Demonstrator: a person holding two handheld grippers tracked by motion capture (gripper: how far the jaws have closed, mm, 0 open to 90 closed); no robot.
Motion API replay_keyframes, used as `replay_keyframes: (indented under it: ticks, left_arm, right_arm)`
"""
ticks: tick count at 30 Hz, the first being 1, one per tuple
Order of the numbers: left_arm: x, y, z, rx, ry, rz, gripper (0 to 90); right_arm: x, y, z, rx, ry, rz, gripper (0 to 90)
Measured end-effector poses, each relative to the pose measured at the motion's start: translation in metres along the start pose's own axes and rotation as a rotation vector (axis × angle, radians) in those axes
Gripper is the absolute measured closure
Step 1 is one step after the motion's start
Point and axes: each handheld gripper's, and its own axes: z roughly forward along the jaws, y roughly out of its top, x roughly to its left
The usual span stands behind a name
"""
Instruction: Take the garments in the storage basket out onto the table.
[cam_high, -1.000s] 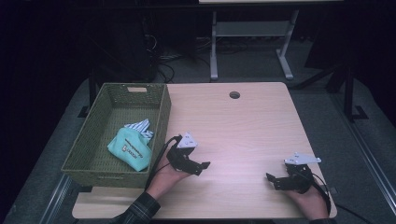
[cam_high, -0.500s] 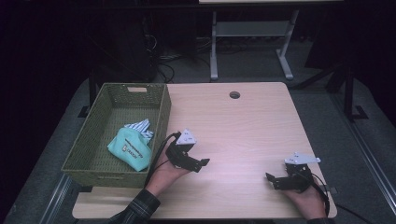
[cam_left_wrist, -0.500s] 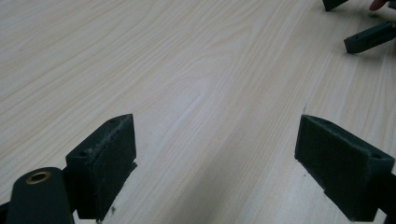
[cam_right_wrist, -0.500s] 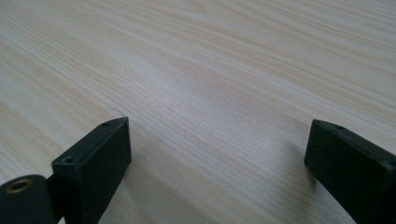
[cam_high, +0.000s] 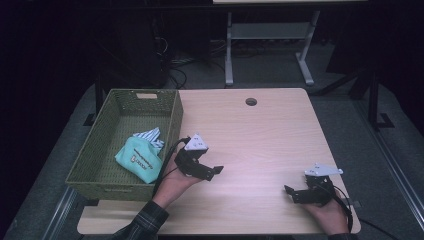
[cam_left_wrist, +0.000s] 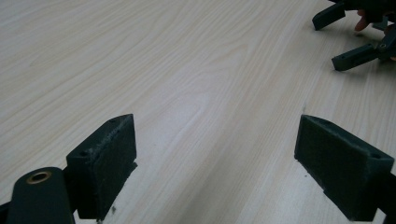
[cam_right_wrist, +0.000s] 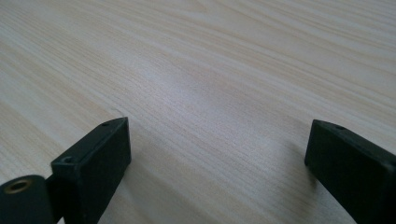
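From above, the teal folded cloth (cam_high: 138, 159) is lying in the green woven basket (cam_high: 95, 159), while both gripper views are showing spread jaws over the pale wooden table (cam_left_wrist: 187, 70).

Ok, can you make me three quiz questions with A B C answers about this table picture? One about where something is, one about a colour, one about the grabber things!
1. Where does the teal cloth lie?
A. In the green basket
B. On the bare table top
C. On the floor

2. What colour is the basket?
A. Red
B. Green
C. White

3. How do the jaws of the left gripper stand?
A. Shut tight on a cloth
B. Shut on nothing
C. Wide open with nothing between them

Answers:
1. A, since the high view shows the cloth inside the basket walls, beside a striped cloth.
2. B, since its woven walls look olive green in the high view.
3. C, since the left gripper view shows only bare wooden table between the two black jaws. The right gripper stands open the same way.
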Motion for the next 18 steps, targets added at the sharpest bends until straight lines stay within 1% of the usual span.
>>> replay_keyframes:
  ticks: [1, 2, 4, 5, 6, 9, 11, 13, 15, 16, 18]
  left_arm:
    - [0.000, 0.001, 0.000, -0.002, -0.001, -0.009, 12.0]
    - [0.000, 0.002, 0.000, 0.000, -0.001, -0.007, 12.0]
    - [0.000, 0.005, -0.002, 0.005, -0.005, 0.007, 12.0]
    - [0.000, 0.006, -0.002, -0.002, -0.003, 0.006, 12.0]
    - [0.001, 0.008, -0.004, 0.000, -0.006, 0.014, 12.0]
    - [0.002, 0.011, -0.006, -0.021, -0.010, 0.004, 12.0]
    - [0.003, 0.013, -0.007, -0.019, -0.011, 0.015, 12.0]
    - [0.003, 0.015, -0.009, -0.033, -0.013, 0.007, 12.0]
    - [0.004, 0.017, -0.011, -0.032, -0.011, 0.023, 12.0]
    - [0.004, 0.018, -0.012, -0.037, -0.014, 0.017, 12.0]
    - [0.004, 0.020, -0.014, -0.038, -0.015, 0.018, 12.0]
  right_arm:
    - [0.000, 0.000, 0.001, 0.002, 0.002, -0.002, 3.7]
    - [0.000, 0.000, 0.001, 0.006, 0.005, -0.003, 3.2]
    - [0.000, 0.001, 0.001, 0.008, 0.006, -0.003, 2.9]
    - [0.000, 0.001, 0.001, 0.008, 0.006, -0.003, 2.9]
    - [0.000, 0.001, 0.001, 0.009, 0.006, -0.005, 2.9]
    - [0.000, 0.001, 0.001, 0.008, 0.006, -0.002, 2.9]
    - [0.000, 0.001, 0.001, 0.008, 0.006, -0.003, 2.8]
    - [0.000, 0.001, 0.001, 0.008, 0.006, -0.001, 2.9]
    - [0.000, 0.001, 0.001, 0.008, 0.006, -0.001, 2.9]
    - [0.000, 0.001, 0.001, 0.008, 0.006, -0.001, 2.9]
    - [0.000, 0.001, 0.001, 0.008, 0.006, -0.001, 2.9]
